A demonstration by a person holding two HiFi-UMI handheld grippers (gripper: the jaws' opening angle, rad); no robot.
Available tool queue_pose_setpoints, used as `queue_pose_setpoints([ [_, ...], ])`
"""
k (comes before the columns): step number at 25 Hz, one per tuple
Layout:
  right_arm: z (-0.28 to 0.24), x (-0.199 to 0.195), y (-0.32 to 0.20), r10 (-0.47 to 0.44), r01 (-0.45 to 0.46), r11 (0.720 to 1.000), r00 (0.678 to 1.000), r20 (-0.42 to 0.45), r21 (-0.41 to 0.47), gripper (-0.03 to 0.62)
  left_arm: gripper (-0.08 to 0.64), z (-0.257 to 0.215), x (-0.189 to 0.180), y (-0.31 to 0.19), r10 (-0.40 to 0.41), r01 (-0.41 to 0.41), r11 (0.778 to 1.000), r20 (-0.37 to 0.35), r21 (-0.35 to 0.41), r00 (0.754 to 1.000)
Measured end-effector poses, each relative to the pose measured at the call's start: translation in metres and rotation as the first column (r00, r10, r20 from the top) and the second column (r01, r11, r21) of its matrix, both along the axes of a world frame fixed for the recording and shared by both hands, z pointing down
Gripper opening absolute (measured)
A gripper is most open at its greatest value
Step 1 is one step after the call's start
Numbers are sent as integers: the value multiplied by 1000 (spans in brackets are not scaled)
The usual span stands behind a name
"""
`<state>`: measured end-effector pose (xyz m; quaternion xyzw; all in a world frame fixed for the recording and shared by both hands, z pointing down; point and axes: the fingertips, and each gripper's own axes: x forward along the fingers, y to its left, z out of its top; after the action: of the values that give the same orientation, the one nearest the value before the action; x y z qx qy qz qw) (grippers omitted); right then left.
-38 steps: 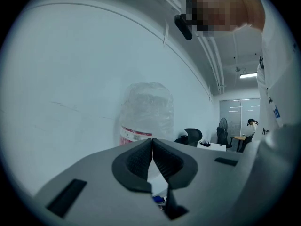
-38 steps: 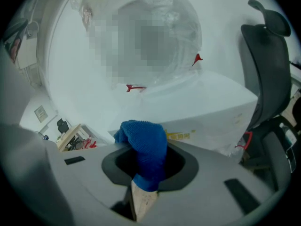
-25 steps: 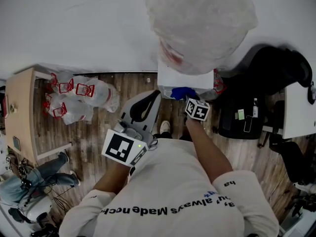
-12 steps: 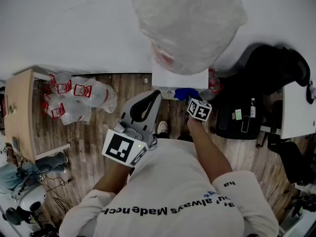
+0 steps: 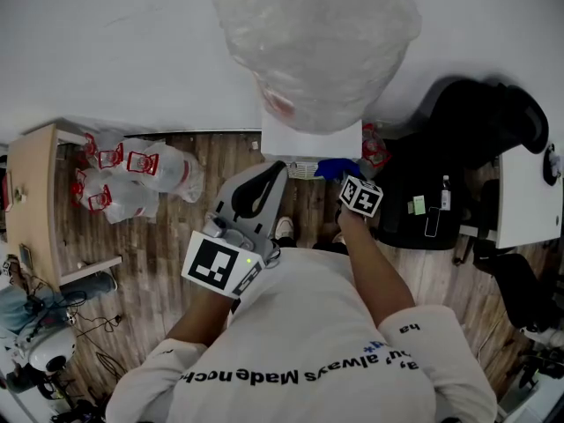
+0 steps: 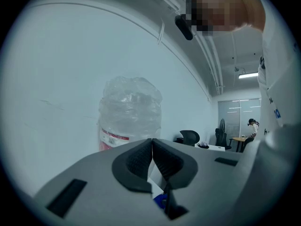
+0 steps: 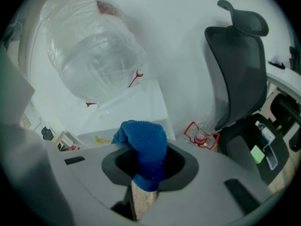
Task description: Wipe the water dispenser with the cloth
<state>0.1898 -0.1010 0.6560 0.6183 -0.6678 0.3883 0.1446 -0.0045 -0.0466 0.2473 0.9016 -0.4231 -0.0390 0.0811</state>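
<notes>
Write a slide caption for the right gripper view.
Right gripper clamps a blue cloth near the white dispenser and its plastic-wrapped bottle; chair at right.

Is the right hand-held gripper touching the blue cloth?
Touching. The right gripper view shows the blue cloth pinched between the right hand-held gripper's jaws.

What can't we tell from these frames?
Dispenser front and taps: head view shows only its top, under the bottle.
Cloth touching the dispenser or not: right gripper view, the cloth itself covers the spot; head view too small.
Bottle label print: left gripper view, blurred behind plastic wrap.
Dispenser body: left gripper view, the shut left claw covers it.
</notes>
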Motion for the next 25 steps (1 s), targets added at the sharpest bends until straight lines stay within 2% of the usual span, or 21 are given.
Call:
queue_pose_setpoints([
  [13, -15, 51, 3, 86, -86, 996, 996, -27, -3, 91, 20, -1, 19, 5, -10, 10, 1000, -6, 2, 1000],
  [19, -16, 76, 15, 199, -199, 980, 979, -35, 19, 92, 20, -2, 15, 4, -23, 23, 1000, -7, 1, 1000],
  [22, -19, 71, 22, 211, -209, 977, 976, -50, 44, 92, 20, -1, 7, 2, -36, 36, 999, -4, -1, 999],
  [25, -23, 48, 25, 164, -159, 984, 985, -53, 86, 92, 20, 0, -3, 1, -43, 43, 999, -1, -1, 999],
])
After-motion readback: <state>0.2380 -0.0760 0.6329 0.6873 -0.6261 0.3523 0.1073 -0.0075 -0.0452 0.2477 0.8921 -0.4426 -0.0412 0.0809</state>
